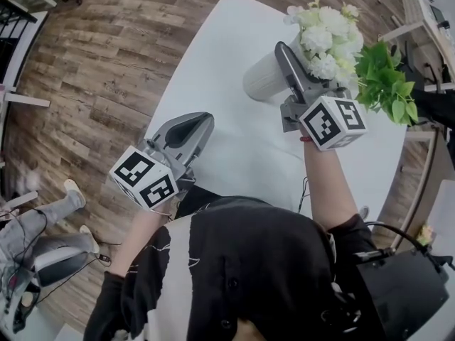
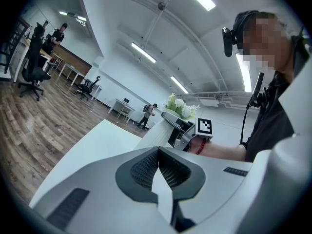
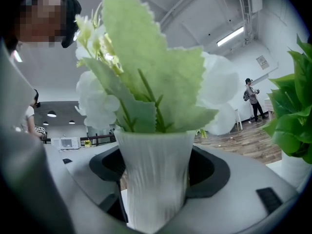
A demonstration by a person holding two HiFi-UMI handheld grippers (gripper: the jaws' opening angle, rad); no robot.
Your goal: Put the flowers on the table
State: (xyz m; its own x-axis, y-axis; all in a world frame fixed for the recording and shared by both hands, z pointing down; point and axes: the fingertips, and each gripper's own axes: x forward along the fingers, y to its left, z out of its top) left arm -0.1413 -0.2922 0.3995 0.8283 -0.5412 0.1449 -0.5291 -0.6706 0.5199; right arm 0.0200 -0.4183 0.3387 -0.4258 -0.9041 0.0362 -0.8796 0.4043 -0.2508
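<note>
- The right gripper (image 1: 288, 66) has its jaws clamped on the waist of a white ribbed vase (image 3: 153, 169), which holds the flowers (image 1: 325, 38): white blooms with pale green, saw-edged leaves.
- In the right gripper view the vase stands upright between the jaws, blooms pointing up. From the head view its long axis runs from the base at lower left to the blooms at upper right.
- The vase is over the far part of the white surface (image 1: 234, 148); no view shows whether its base touches it.
- A green leafy plant (image 1: 387, 80) stands just beside the flowers, to their right.
- The left gripper (image 1: 188, 130) is at the near edge of the surface, jaws together and holding nothing.
- Each gripper's cube bears black-and-white square markers.
</note>
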